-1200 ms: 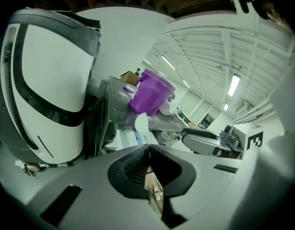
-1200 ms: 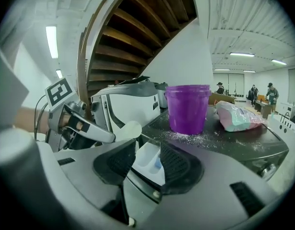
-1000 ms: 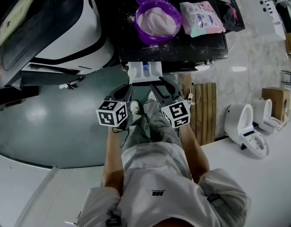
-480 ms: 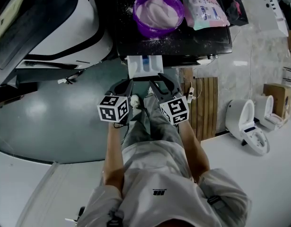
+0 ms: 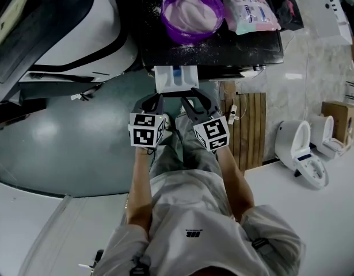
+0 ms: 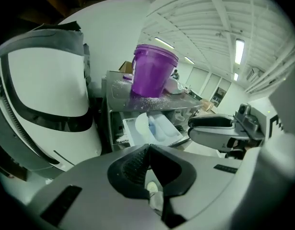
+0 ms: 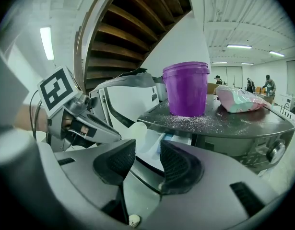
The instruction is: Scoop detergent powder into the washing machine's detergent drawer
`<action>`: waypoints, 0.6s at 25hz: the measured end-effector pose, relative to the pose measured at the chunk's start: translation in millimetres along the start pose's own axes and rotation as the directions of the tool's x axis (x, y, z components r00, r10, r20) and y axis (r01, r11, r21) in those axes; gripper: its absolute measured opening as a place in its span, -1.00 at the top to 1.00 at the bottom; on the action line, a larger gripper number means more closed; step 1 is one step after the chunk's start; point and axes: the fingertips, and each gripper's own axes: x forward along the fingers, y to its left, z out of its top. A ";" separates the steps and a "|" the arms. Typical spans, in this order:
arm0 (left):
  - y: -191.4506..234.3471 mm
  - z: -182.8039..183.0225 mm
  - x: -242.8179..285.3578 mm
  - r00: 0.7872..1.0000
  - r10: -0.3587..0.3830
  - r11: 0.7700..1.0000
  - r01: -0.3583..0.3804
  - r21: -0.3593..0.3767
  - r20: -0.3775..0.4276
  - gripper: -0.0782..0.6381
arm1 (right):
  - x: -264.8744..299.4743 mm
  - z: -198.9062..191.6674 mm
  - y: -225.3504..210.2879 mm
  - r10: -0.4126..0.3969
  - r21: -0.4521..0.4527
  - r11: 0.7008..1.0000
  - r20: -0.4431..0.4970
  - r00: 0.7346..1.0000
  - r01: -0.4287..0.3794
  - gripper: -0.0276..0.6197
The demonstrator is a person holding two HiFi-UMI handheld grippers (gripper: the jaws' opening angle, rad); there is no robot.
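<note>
Head view: set high, facing steeply down over the person's torso. The left gripper (image 5: 153, 101) and right gripper (image 5: 195, 99) sit at centre, the detergent drawer (image 5: 177, 78) just beyond them, the purple bucket (image 5: 192, 11) at the top edge.
Left gripper view: low and near the drawer, facing upward along its own jaws.
Right gripper view: low, beside the left, facing the same way.
Shared: all three views take in the drawer and the bucket. Each gripper view catches the other gripper at its side.

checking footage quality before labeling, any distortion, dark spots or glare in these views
Head view: dim overall, the washing machine top near black. Left gripper view: strong fisheye bending, dark corners, ceiling light blown out. Right gripper view: same fisheye, purple bucket sharp, corners vignetted.
</note>
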 end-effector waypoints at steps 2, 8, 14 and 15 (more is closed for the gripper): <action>-0.7 0.3 1.2 0.999 0.033 0.999 -0.032 0.038 -0.024 0.74 | -0.1 -0.4 -1.1 0.001 0.002 1.000 0.000 1.000 -0.001 0.42; 0.6 -0.2 3.7 0.994 0.094 0.992 -0.088 0.088 -0.063 0.74 | -0.1 -0.7 -1.3 0.007 0.004 1.000 -0.001 1.000 -0.007 0.42; 3.1 0.7 3.9 0.983 0.162 0.970 -0.142 0.198 -0.091 0.74 | 0.4 -1.0 -1.0 0.014 0.003 1.000 -0.003 1.000 -0.014 0.42; 2.9 0.5 4.1 0.980 0.173 0.964 -0.149 0.222 -0.095 0.74 | 0.7 -0.9 -1.0 0.015 0.003 1.000 -0.003 1.000 -0.015 0.42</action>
